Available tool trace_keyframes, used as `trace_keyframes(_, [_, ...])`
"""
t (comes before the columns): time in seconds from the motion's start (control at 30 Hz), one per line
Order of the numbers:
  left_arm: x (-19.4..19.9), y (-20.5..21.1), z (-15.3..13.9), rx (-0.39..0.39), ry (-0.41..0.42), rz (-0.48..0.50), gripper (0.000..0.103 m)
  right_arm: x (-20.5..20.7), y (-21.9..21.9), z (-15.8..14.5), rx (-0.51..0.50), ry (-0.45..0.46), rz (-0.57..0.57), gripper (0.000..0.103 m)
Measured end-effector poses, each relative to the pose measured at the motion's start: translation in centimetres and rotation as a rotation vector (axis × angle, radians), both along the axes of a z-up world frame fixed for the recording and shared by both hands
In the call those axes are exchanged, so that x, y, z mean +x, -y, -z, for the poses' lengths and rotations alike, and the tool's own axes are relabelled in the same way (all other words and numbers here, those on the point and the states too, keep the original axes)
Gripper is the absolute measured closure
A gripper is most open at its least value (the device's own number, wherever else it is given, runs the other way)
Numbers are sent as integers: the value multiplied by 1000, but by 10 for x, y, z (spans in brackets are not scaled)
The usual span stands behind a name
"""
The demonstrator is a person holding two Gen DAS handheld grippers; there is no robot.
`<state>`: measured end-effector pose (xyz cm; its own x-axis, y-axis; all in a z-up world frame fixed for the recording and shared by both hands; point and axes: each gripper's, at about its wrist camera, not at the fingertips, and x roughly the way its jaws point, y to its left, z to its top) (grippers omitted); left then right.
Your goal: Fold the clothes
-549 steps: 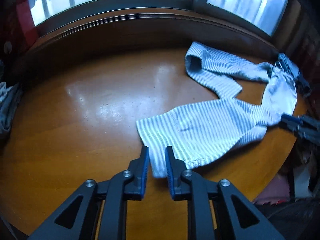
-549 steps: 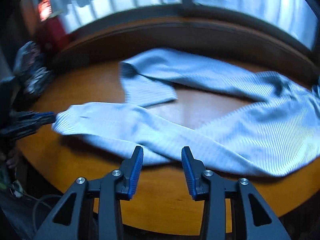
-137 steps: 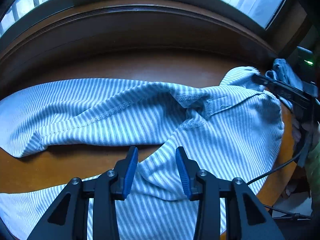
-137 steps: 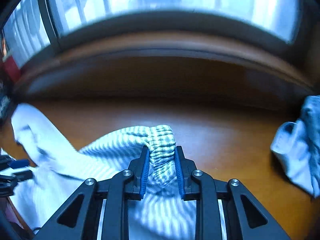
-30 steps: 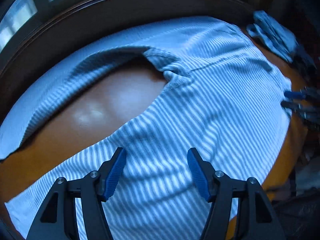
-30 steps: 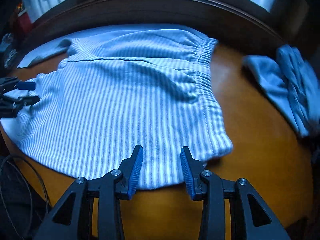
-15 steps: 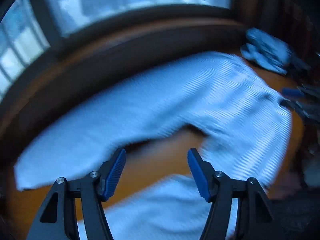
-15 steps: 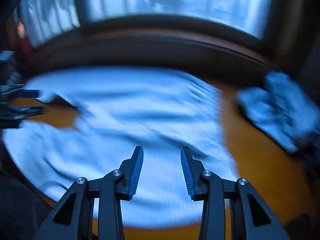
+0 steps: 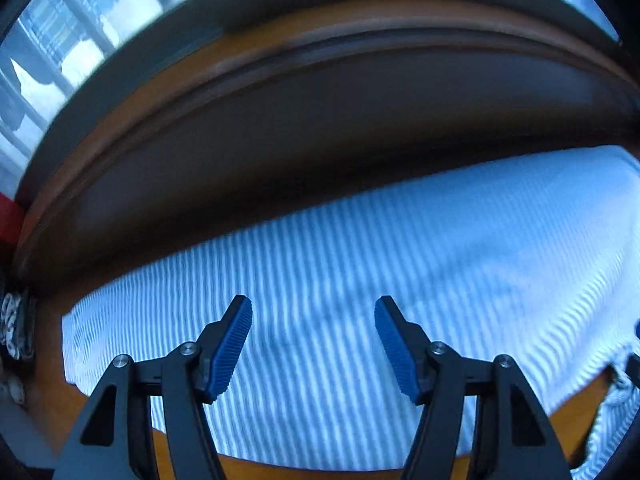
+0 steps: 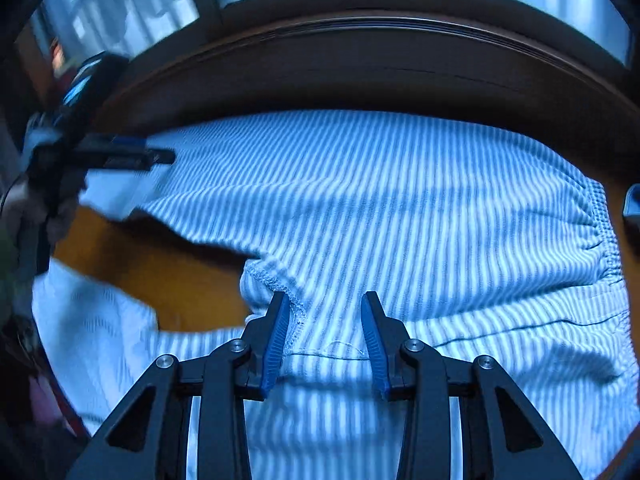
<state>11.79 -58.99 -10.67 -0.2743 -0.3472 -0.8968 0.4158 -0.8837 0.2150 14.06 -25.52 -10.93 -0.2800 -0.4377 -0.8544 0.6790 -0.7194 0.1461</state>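
1. Step: striped trousers (image 10: 400, 208) lie spread flat on the wooden bench (image 10: 160, 276); the fold looks not yet begun.
2. Left gripper (image 9: 312, 344): wide open, empty, above one leg.
3. Right gripper (image 10: 325, 344): open, empty, at the crotch seam.
4. Next: likely pinching a hem and carrying it across.
5. Material: soft ribbed knit, blue-white stripes, gathered elastic waistband (image 10: 600, 232).

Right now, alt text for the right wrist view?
Blue-and-white striped pants lie spread on a wooden table, elastic waistband at right. The right hand-held gripper, open, hovers over the crotch seam; the left hand-held gripper, blurred, reaches over a leg at far left.
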Motion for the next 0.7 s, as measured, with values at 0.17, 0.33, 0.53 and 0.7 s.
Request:
trace_keyframes(0.17, [18, 8, -2, 79, -58, -37, 36, 18, -14, 1, 22, -40, -45, 65])
trace_keyframes(0.33, [34, 9, -6, 113, -83, -41, 35, 10, -21, -10, -31, -2, 42, 65])
trace_keyframes(0.53, [77, 31, -28, 49, -119, -33, 37, -29, -78, -45, -103, -44, 304, 65])
trace_keyframes(0.7, [93, 28, -27, 38, -87, -50, 37, -56, -123, -20, 15, -17, 446, 65])
